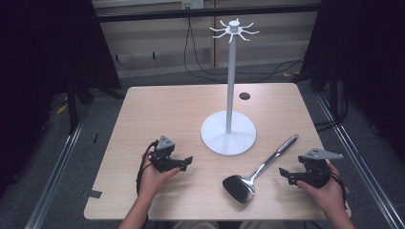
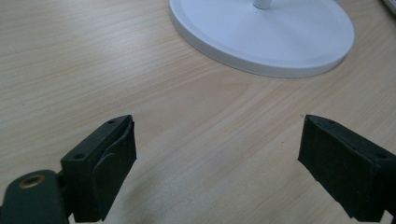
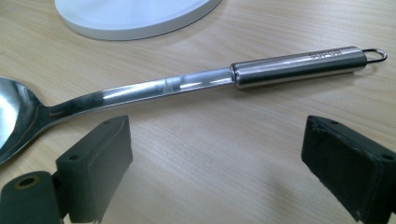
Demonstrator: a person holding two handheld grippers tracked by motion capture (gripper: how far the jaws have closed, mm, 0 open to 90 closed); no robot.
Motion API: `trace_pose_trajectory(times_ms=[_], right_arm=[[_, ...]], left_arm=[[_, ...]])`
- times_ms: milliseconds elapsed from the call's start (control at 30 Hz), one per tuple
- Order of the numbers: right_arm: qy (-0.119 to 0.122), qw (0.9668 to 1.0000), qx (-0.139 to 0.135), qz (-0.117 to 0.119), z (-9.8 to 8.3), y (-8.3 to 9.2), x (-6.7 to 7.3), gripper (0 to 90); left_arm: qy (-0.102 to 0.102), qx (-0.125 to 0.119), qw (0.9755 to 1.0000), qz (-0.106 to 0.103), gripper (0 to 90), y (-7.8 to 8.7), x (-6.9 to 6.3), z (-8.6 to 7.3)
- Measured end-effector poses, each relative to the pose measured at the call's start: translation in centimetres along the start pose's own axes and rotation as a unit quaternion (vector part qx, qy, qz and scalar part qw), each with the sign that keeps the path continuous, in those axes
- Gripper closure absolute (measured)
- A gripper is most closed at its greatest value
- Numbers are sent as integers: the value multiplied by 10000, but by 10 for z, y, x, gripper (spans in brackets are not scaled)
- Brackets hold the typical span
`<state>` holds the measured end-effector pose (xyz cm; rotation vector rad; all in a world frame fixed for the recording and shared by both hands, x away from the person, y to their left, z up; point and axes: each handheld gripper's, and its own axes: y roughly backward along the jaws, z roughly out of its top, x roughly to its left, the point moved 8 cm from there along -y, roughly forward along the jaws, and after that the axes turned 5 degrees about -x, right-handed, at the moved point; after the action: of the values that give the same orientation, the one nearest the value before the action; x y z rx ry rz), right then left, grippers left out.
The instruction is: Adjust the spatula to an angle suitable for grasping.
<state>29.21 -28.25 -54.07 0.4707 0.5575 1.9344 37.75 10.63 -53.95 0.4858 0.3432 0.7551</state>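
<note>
A steel spatula (image 1: 260, 168) lies flat on the wooden table (image 1: 167, 109), head toward the front edge, handle pointing back right with a hanging loop (image 3: 376, 55) at its end. A white stand (image 1: 231, 86) with a round base (image 1: 228, 133) and hooks on top (image 1: 233, 29) rises mid-table. My left gripper (image 1: 187, 162) rests low at the front left, open, with bare wood between its jaws (image 2: 217, 158). My right gripper (image 1: 284, 174) sits at the front right, open and holding nothing, just short of the spatula's shaft (image 3: 154, 88).
A small dark round disc (image 1: 244, 96) lies near the table's back edge. Cables trail on the floor behind the table. Dark curtains hang on both sides. The stand's base (image 2: 266, 32) is close ahead of the left gripper.
</note>
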Motion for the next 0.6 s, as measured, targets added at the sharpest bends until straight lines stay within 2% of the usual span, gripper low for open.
trace_pose_trajectory(times_ms=[133, 300, 367, 400, 533, 567, 600], right_arm=[[32, 10000, 44, 6, 1, -2, 1, 100], [153, 9998, 82, 27, 5, -6, 5, 130], [101, 9999, 111, -40, 7, -7, 5, 140], [88, 9999, 118, -21, 9, -9, 6, 169], [137, 9997, 187, -4, 11, -12, 7, 231], [116, 9997, 218, -6, 11, -13, 8, 260], [195, 9995, 237, 1, 13, -15, 8, 327]], left_arm=[[-65, 14, 10000, -48, 94, 3, 0, -1], [-18, 23, 9999, -122, 62, 6, -1, -6], [-2, 52, 9999, -113, 50, 9, 0, -8], [95, 30, 9998, -186, 47, 12, 0, -9], [110, 19, 9998, -160, 46, 16, 1, -11], [155, -3, 9998, -159, 46, 17, 0, -11], [126, 10, 9998, -162, 46, 18, 1, -12]])
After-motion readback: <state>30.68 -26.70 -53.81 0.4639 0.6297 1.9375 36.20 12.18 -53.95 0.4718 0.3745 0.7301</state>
